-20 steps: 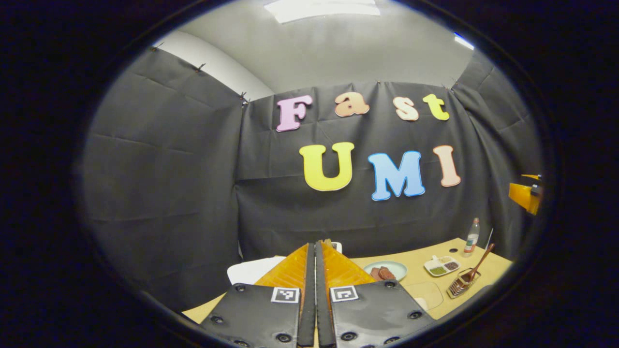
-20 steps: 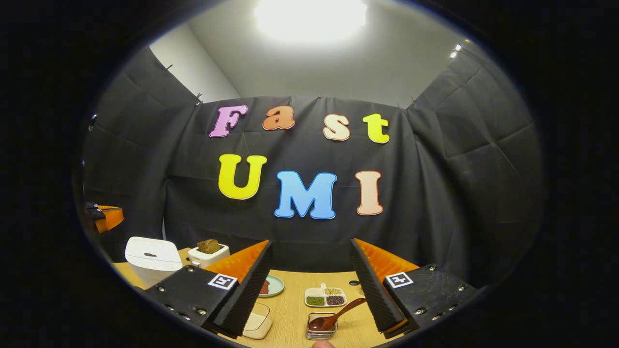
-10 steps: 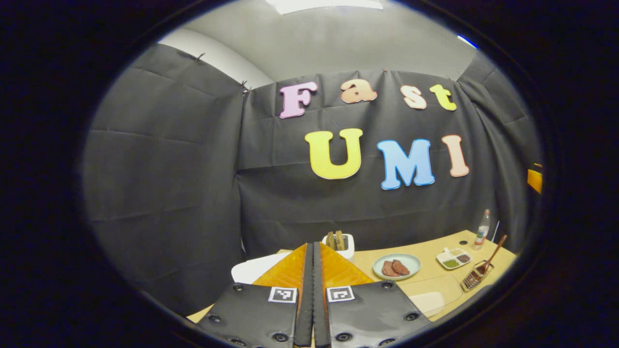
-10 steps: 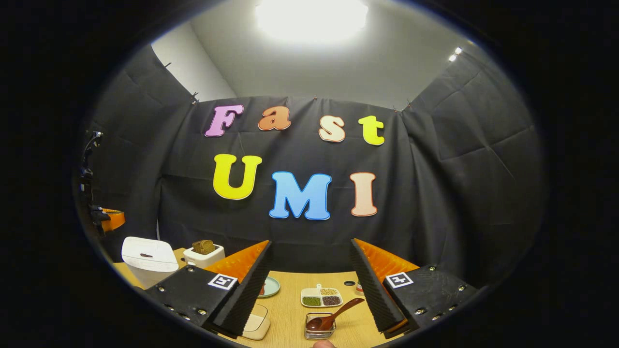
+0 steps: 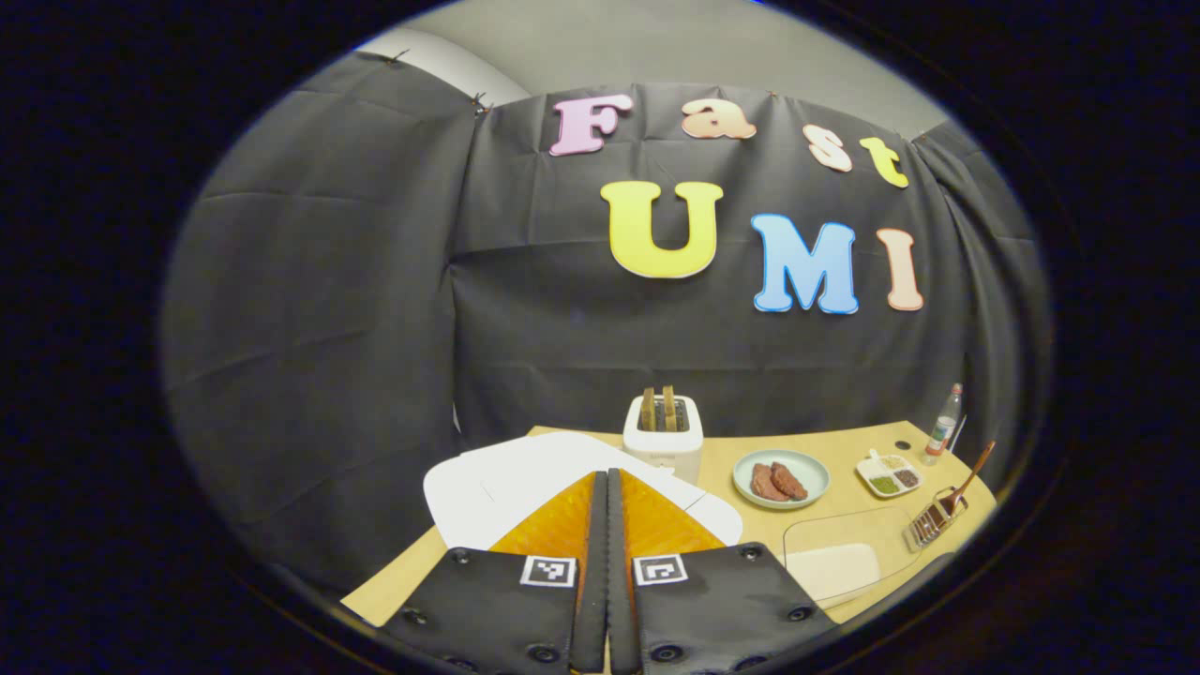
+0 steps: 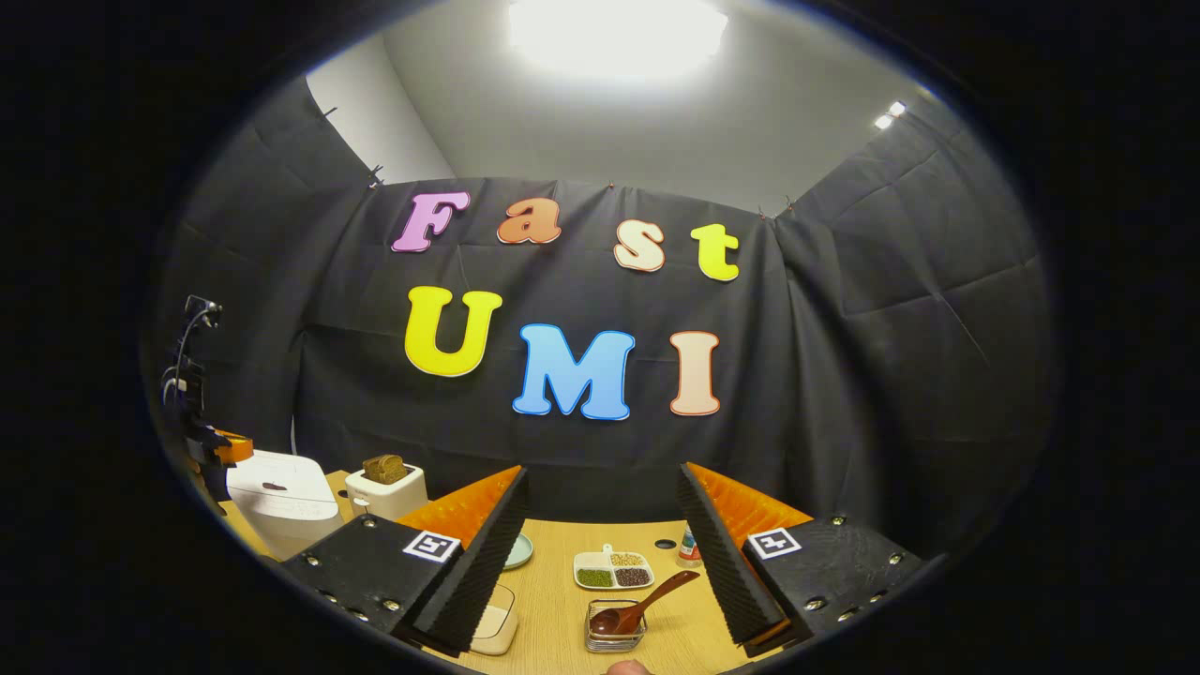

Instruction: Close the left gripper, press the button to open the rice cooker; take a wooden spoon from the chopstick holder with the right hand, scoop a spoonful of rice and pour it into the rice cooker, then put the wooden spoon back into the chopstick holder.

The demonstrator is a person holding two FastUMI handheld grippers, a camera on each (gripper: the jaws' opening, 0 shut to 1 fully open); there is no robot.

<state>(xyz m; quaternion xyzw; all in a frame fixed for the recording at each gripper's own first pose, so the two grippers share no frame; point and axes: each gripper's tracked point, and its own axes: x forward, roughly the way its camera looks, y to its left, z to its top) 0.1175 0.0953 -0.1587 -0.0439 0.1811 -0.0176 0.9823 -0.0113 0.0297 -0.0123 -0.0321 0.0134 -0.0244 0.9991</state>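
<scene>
My left gripper [image 5: 607, 476] is shut with nothing in it, its tips hanging over the closed white rice cooker [image 5: 525, 478]. In the right gripper view the rice cooker [image 6: 281, 492] stands far left with the left gripper [image 6: 214, 450] just above its near edge. My right gripper [image 6: 602, 476] is open and empty, raised above the table. Below and ahead of it a wooden spoon [image 6: 642, 605] leans in the wire chopstick holder [image 6: 614, 633]. A clear container of rice [image 6: 492, 628] sits beside my left finger. The left gripper view has the spoon [image 5: 966, 473], holder [image 5: 928, 527] and rice container [image 5: 834, 562] at the right.
A white toaster [image 5: 663, 431] with bread stands behind the cooker. On the wooden table [image 5: 825, 450] are a plate of meat [image 5: 780, 478], a divided dish of grains [image 5: 891, 473] and a small bottle [image 5: 945, 427]. Black cloth walls close the back and sides.
The left gripper, still shut, has dipped forward and down over the rice cooker, whose lid now looms larger. The right gripper has barely shifted and stays open.
</scene>
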